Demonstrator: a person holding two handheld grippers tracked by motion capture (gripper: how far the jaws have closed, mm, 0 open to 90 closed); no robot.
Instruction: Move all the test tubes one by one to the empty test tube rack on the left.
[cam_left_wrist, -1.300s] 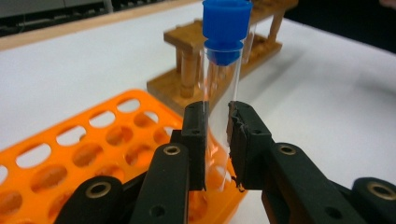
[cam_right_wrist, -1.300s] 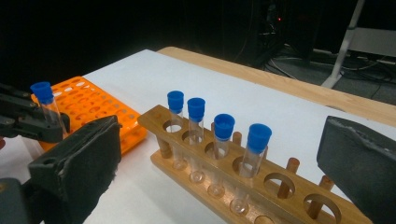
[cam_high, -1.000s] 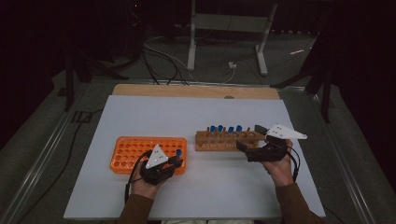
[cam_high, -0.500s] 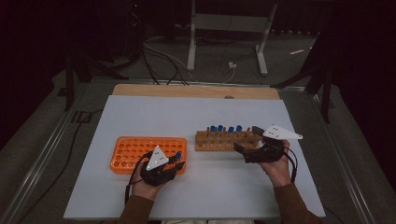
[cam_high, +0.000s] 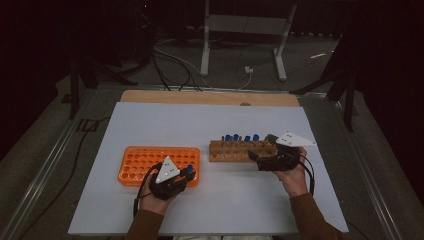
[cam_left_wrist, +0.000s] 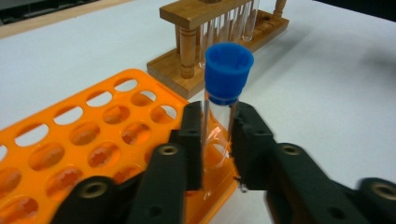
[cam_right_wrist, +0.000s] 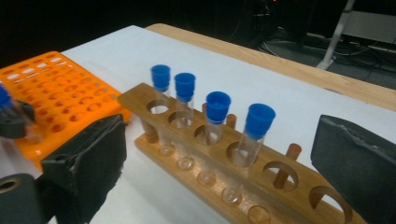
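In the left gripper view, my left gripper is shut on a clear tube with a blue cap. Its jaws have just been closing on the glass. The tube stands upright over the near right corner of the orange rack; its lower end is hidden. In the high view, that gripper sits at the orange rack's front right. My right gripper is open wide, and its jaws have just been closing a little. It faces the wooden rack with several blue-capped tubes, without touching them.
The wooden rack lies to the right of the orange one on a white table. Its right-hand holes hold no tubes. A wooden strip runs along the table's far edge. Cables and a metal stand lie on the floor beyond.
My right gripper has shifted slightly left toward the wooden rack. The left hand has stayed at the orange rack's corner with the tube.
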